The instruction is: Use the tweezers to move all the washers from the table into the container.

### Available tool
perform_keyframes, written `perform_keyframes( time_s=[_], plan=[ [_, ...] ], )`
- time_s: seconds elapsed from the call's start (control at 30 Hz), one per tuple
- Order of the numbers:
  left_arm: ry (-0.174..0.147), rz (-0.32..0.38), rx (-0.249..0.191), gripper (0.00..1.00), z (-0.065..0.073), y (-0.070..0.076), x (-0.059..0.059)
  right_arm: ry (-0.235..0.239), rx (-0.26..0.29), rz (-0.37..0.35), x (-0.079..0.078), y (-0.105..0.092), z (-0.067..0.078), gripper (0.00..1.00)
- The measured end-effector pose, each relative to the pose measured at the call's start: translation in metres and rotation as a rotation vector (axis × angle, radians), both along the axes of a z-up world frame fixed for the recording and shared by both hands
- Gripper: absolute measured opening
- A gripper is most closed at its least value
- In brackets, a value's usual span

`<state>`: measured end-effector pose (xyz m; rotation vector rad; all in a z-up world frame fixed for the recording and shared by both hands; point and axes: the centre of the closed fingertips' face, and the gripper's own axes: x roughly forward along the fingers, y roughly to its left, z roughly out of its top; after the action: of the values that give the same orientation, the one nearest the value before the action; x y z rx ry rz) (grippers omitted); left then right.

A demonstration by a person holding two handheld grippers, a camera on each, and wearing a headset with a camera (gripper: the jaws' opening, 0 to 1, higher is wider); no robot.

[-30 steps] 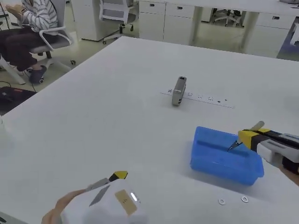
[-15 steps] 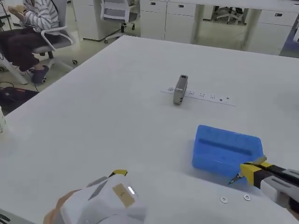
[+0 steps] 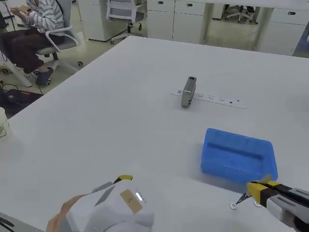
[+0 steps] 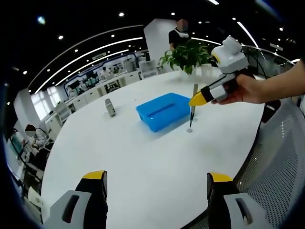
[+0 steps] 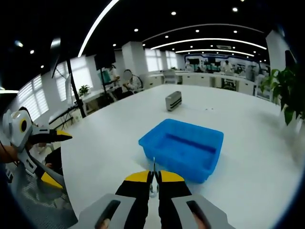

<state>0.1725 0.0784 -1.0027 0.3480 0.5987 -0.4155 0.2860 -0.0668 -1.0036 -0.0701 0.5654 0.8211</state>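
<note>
A blue container (image 3: 239,154) stands on the white table (image 3: 120,111). Just in front of it lie two small washers, one (image 3: 233,206) and another (image 3: 257,203) to its right. My right gripper (image 3: 256,188) is shut on thin tweezers (image 3: 241,198), whose tips come down at the left washer. In the right gripper view the tweezers (image 5: 153,167) stick out between the shut jaws of my right gripper (image 5: 153,175), in front of the container (image 5: 183,145). My left gripper (image 4: 157,183) is open and holds nothing, low at the table's near left (image 3: 123,181). From there I see the tweezers (image 4: 192,109) over a washer (image 4: 189,130).
A grey block-shaped device (image 3: 188,92) stands by a flush socket strip (image 3: 212,99) beyond the container. A person sits on an office chair (image 3: 53,38) at the far left. Cabinets and chairs stand behind the table.
My right gripper with the tweezers has come from above the container down to its near side, onto the washers on the table. The left gripper has hardly moved.
</note>
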Motion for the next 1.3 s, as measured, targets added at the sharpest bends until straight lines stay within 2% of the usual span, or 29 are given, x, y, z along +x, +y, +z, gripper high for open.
perform_keyframes(
  time_s=[0.23,0.6,0.67,0.7,0.73,0.9,1.13,1.3],
  plan=[
    [0.001,0.003,0.005,0.88,0.0,0.001,0.0,-0.004,-0.034,0.01,0.003,0.001,-0.01,0.02],
    [0.007,0.005,0.016,0.87,-0.002,0.002,0.0,-0.012,-0.024,0.015,-0.001,0.005,-0.01,0.02],
    [0.007,0.006,0.019,0.87,-0.002,0.002,0.0,-0.026,-0.04,0.022,0.0,0.007,-0.01,0.02],
    [0.008,0.007,0.02,0.87,-0.002,0.003,0.0,-0.017,-0.075,0.037,-0.002,0.006,-0.015,0.02],
    [0.008,0.008,0.022,0.87,-0.002,0.003,0.0,-0.045,-0.063,0.039,-0.002,0.009,-0.011,0.01],
    [0.002,0.008,0.028,0.87,-0.002,0.004,0.001,-0.07,-0.115,0.055,-0.004,0.011,-0.01,0.01],
    [-0.009,0.015,0.03,0.86,0.0,0.005,0.001,-0.047,-0.129,0.05,-0.002,0.008,-0.01,0.0],
    [-0.011,0.015,0.031,0.86,0.0,0.005,0.001,-0.04,-0.11,0.039,0.0,0.005,-0.004,0.0]
  ],
)
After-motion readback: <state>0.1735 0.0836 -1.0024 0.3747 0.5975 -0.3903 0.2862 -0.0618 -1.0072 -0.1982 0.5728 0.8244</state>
